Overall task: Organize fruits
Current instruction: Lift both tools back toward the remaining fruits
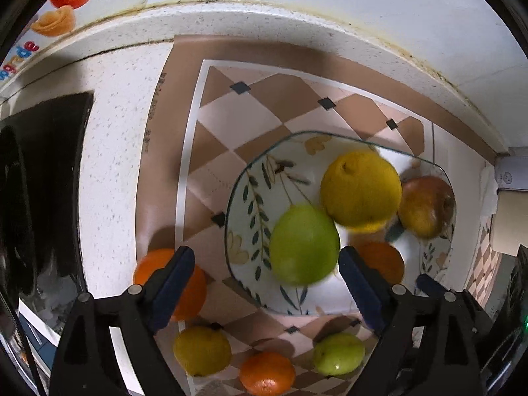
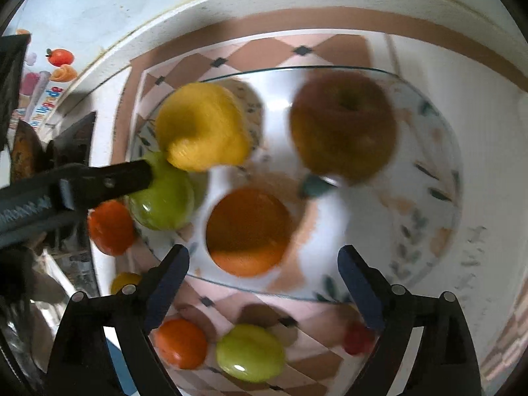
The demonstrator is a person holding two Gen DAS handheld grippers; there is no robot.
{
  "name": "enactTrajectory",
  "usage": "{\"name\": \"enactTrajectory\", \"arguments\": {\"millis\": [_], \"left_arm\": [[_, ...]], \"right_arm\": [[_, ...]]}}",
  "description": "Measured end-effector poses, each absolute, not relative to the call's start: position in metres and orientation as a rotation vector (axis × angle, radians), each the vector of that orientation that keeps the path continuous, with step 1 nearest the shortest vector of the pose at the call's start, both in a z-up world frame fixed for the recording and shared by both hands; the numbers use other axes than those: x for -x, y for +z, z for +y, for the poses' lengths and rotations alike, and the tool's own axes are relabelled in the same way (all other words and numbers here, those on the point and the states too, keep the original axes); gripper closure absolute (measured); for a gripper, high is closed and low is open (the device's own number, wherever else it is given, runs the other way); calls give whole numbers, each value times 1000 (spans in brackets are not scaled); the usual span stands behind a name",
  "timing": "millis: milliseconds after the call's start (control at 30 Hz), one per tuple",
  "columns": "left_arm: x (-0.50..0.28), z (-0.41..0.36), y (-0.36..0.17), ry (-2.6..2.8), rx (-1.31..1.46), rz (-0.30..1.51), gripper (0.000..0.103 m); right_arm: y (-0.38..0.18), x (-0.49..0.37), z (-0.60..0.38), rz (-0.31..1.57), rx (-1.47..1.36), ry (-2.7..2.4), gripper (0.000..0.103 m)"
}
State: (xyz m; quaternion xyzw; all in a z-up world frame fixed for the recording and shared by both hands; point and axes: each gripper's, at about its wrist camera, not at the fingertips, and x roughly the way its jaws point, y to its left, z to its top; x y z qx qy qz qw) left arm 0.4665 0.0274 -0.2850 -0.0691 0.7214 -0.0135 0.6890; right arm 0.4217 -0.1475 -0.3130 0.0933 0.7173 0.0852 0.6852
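Both grippers are spread wide, holding nothing. The green apple (image 1: 304,245) lies in the plate (image 1: 246,178) directly ahead between the left gripper (image 1: 266,255) fingers; the right gripper (image 2: 264,254) frames the orange (image 2: 248,231).

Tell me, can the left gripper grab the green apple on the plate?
Probably yes. The left gripper is open, and the green apple on the plate sits right between its fingers, nothing blocking.

Four fruits lie in the plate (image 1: 244,178); others on the mat (image 1: 217,105) before it.
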Motion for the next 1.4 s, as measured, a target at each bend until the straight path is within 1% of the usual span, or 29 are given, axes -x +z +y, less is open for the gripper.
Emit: {"name": "enactTrajectory", "arguments": {"millis": [100,233,400,667,900,1400], "left_arm": [[-448,26,-275,-33,165,1619,14],[-417,24,-260,-29,138,1582,14],[-377,21,-223,5,69,1444,14],[-330,19,-159,19,30,1225,14],[-290,19,-130,-1,43,1138,14],[-213,10,-80,-23,-5,984,14]], "right_arm": [[-303,-412,-160,1598,-191,151,9],[-282,-400,-175,1553,-172,110,9],[-247,-383,-187,1470,-146,82,9],[-192,-345,-187,1332,-99,61,9],[-147,-302,-184,1230,-85,47,9],[-82,-215,-180,1065,-82,11,9]]}}
